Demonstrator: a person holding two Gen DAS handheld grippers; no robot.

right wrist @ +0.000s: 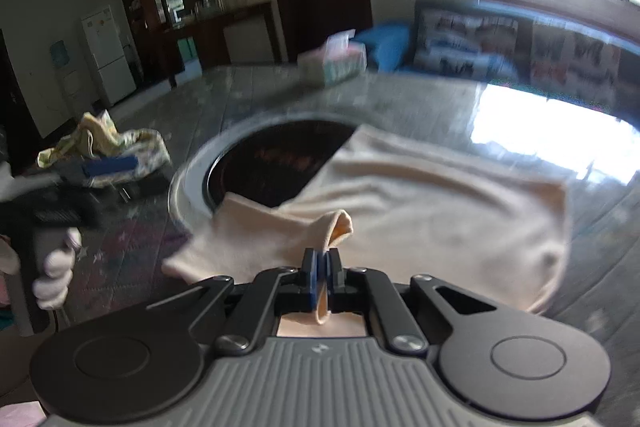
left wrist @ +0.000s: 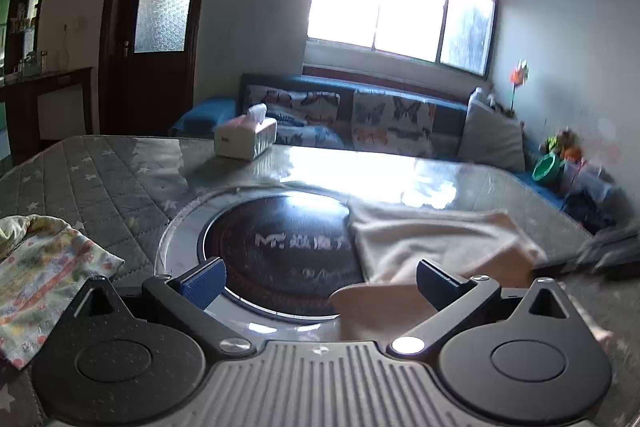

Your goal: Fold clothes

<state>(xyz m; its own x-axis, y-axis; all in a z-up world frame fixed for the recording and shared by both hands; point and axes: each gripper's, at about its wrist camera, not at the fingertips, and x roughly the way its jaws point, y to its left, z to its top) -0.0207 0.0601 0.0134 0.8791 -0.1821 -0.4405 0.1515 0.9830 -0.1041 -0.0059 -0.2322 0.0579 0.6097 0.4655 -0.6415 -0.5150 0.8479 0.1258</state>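
The right tool (right wrist: 323,269) is clamped on a fold of the cream garment (right wrist: 432,195), a pinched ridge of cloth rising just past its blue pads at 12 o'clock. The rest of the garment spreads away from that pinch toward 1 and 2 o'clock, lying flat on the bench (right wrist: 248,95) with its far edge over the rim of the round black inset plate (right wrist: 260,163) at 11 o'clock. A sleeve-like flap runs out toward 9 o'clock from the pinch. The garment's long axis, seen from this tool, runs roughly from 9 to 3 o'clock.

The left tool (left wrist: 320,279) has its jaws spread wide with nothing between them. In its own view the cream garment (left wrist: 436,243) lies at 1 o'clock, and one flap of it reaches just under the right-hand finger. In the right wrist view this tool sits well off at 9 o'clock, held by a gloved hand (right wrist: 52,267), with the patterned garment (right wrist: 108,143) bunched just behind it.

So the right tool is the 1 already on the cloth, and the left stands apart from the near left flap. My judgement: any fold now turns on carrying the pinched edge across the short axis, toward 12 o'clock, while the open left tool would have to come in toward 3 o'clock to take the other near corner. How many folds the garment already carries cannot be told; motion blur hides its layers.
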